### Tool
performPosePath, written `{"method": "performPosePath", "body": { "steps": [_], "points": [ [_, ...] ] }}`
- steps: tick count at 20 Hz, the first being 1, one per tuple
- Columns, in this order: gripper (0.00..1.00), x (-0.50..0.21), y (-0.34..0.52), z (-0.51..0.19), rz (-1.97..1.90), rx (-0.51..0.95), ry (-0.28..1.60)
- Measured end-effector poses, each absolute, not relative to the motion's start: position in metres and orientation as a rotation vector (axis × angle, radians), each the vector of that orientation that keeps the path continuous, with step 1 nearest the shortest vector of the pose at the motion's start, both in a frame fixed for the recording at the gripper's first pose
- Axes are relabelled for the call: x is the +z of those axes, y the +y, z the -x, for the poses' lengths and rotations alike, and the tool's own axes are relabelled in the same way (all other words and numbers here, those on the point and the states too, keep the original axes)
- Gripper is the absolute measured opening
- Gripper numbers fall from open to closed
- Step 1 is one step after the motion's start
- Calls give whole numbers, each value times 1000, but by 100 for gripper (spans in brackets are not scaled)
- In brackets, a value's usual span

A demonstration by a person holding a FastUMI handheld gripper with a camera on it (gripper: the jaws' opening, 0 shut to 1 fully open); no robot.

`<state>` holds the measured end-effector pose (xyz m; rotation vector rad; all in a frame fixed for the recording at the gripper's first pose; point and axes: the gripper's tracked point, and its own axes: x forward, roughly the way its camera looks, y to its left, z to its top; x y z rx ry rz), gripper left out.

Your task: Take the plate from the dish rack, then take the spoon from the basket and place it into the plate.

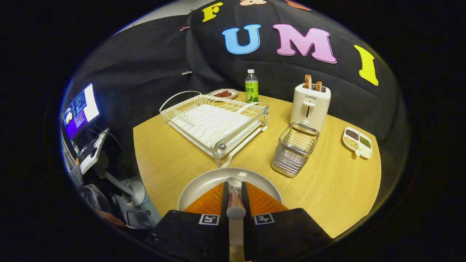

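Both tool (235,194) fingers clamp spoon (235,203) handle, bowl over plate (204,182).

Wooden counter (338,189) carrying plate (204,182) beneath the jaws; beyond them dish rack (214,122), basket (295,149), toaster (310,105), bottle (251,86), sectioned snack dish (357,142).

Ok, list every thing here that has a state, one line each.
gripper: fingers shut on the spoon
spoon: held, bowl over the plate
plate: on the table, out of the rack
dish rack: empty
basket: empty
toaster: toast sticking up
bottle: upright, capped
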<state>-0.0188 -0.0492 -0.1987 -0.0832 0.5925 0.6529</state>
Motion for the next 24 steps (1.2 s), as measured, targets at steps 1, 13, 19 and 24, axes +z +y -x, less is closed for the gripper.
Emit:
{"method": "performPosePath", "body": {
  "steps": [1,13,19,24],
  "points": [
    [23,-197,-49,18,68,649,595],
    [98,-93,-65,1,-83,414,431],
    [98,6,-81,6,-117,160,232],
    [98,73,-69,22,-83,13,70]
  ]
}}
